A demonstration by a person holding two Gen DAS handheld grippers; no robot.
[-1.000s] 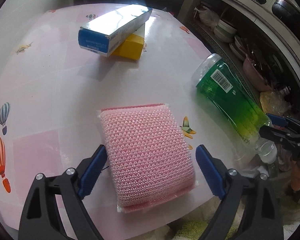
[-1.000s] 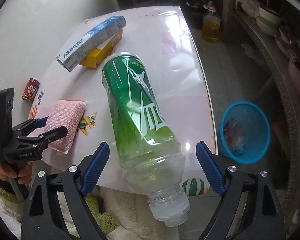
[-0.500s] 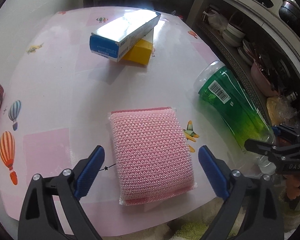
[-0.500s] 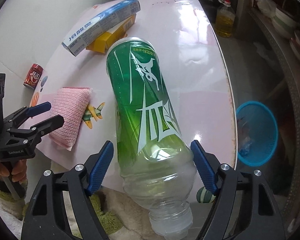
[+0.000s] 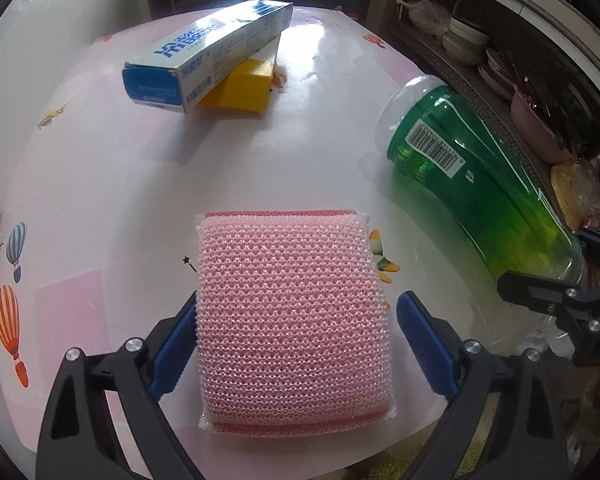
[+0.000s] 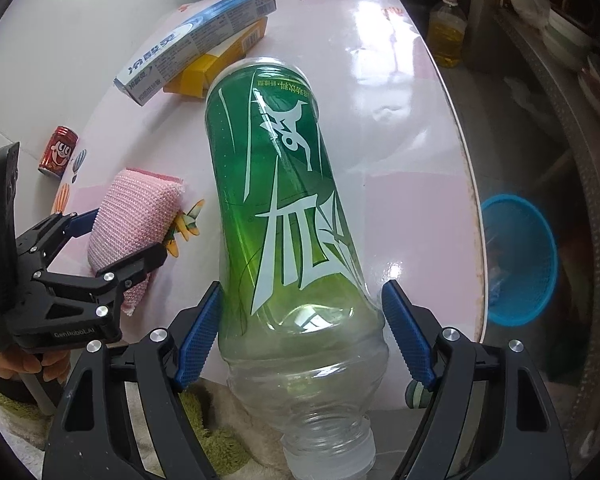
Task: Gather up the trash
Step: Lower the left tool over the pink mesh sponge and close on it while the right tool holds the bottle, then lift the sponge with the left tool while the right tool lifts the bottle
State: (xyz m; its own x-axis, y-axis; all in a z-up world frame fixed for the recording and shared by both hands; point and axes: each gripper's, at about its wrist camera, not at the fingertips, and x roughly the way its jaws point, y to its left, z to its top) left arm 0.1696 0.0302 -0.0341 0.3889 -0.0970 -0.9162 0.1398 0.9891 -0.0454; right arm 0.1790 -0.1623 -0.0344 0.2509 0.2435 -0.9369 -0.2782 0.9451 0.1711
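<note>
Two grippers: black frames with ribbed blue pads, each pointing steeply down at the table [image 5: 100, 168].
Table: glossy pale pink top printed with balloons and small planes; rounded edge, cut off at the frame.
Sponge [image 5: 292, 316]: soft pink rectangular pad under knitted mesh, lying flat near the table's near edge.
Left gripper [image 5: 296, 344]: jaws spread either side of the sponge; left pad at its edge, right pad clear of it, so nothing is clamped.
Bottle [image 6: 284, 208]: clear plastic with a green label and white lettering, lying on its side, its uncapped neck overhanging the table edge.
Right gripper [image 6: 300, 332]: jaws spread around the bottle's shoulder; left pad at the plastic, right pad just beside it; a firm squeeze cannot be told.
Boxes: long blue carton [image 5: 208, 56] resting aslant on a yellow box [image 5: 248, 88], at the far side.
Can [image 6: 58, 153]: small red cylinder with a cartoon face, half cut off in the left view.
Bin [image 6: 520, 260]: blue mesh basket on the floor beside the table; contents blurred.
Shelves: bowls in shadow, hard to make out.
</note>
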